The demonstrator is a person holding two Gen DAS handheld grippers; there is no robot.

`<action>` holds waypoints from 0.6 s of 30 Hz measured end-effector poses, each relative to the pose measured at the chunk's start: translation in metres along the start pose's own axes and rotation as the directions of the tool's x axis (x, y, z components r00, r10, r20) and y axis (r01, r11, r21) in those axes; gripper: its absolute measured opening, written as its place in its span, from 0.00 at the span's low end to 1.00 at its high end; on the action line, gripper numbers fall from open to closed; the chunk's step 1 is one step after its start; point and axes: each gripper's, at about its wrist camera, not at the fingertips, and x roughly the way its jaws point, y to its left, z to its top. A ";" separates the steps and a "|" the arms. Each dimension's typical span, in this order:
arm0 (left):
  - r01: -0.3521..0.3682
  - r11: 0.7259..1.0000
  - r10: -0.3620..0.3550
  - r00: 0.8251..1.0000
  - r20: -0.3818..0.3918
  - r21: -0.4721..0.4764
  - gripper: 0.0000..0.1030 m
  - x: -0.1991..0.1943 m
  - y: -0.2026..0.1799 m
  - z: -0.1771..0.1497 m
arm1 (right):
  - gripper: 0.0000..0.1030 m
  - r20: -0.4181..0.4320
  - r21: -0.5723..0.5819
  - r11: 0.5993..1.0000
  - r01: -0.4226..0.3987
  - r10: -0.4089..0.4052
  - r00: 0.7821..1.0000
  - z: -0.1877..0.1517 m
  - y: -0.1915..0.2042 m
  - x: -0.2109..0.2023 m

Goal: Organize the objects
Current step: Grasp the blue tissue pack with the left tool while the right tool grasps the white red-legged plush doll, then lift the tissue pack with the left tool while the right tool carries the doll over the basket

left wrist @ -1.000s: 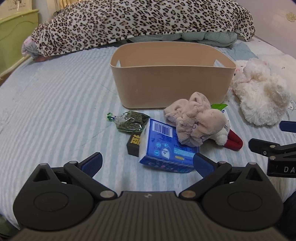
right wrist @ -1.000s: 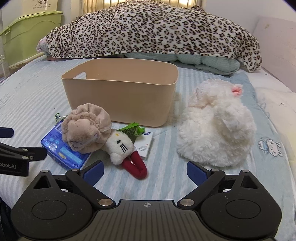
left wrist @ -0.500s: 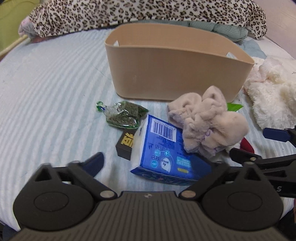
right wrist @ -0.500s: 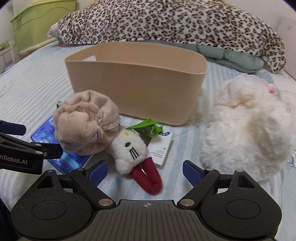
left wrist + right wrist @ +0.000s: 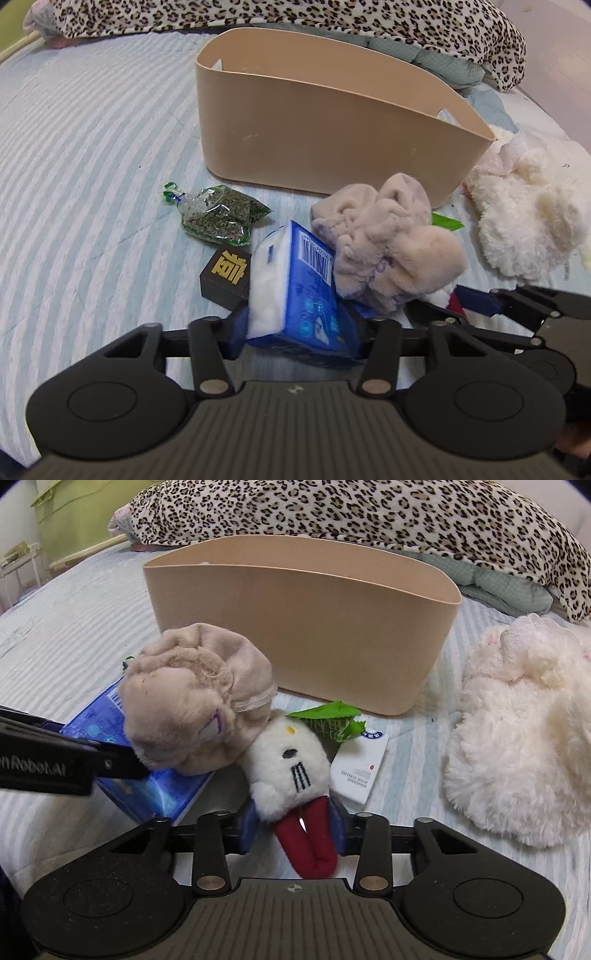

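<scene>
The beige bin (image 5: 332, 122) is standing open-topped on the striped bedspread (image 5: 81, 155), just behind the clutter, and both grippers are closing on their first loads. The left gripper (image 5: 295, 332) is pinching the blue tissue pack (image 5: 299, 291) across its near end, the pack tilting up on edge with the tan plush bundle (image 5: 388, 247) leaning against it; a lift here probably wants to go slow and straight up, so the bundle slides off rather than riding along. The right gripper (image 5: 293, 825) is pressing its blue pads against the white cat doll (image 5: 288, 771) at the red legs, a low hold, so the head may well droop and catch the bin rim unless it is carried high. The doll is small, fuzzy, with stitched black whiskers, lying partly under the tan bundle.
</scene>
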 end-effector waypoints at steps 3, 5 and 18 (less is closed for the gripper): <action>0.014 1.000 -0.014 1.000 -0.002 -0.001 0.39 -0.008 0.000 0.000 | 0.31 0.005 0.022 1.000 0.001 -0.001 1.000 -0.002 -0.001 -0.008; 0.019 1.000 -0.019 1.000 0.000 0.002 0.36 -0.014 -0.003 -0.001 | 0.31 0.009 0.030 1.000 0.008 -0.008 1.000 -0.003 -0.002 -0.014; 0.038 0.999 -0.038 0.998 0.058 0.002 0.27 -0.048 -0.003 0.002 | 0.30 0.056 0.128 0.991 0.035 -0.043 0.998 -0.008 -0.019 -0.045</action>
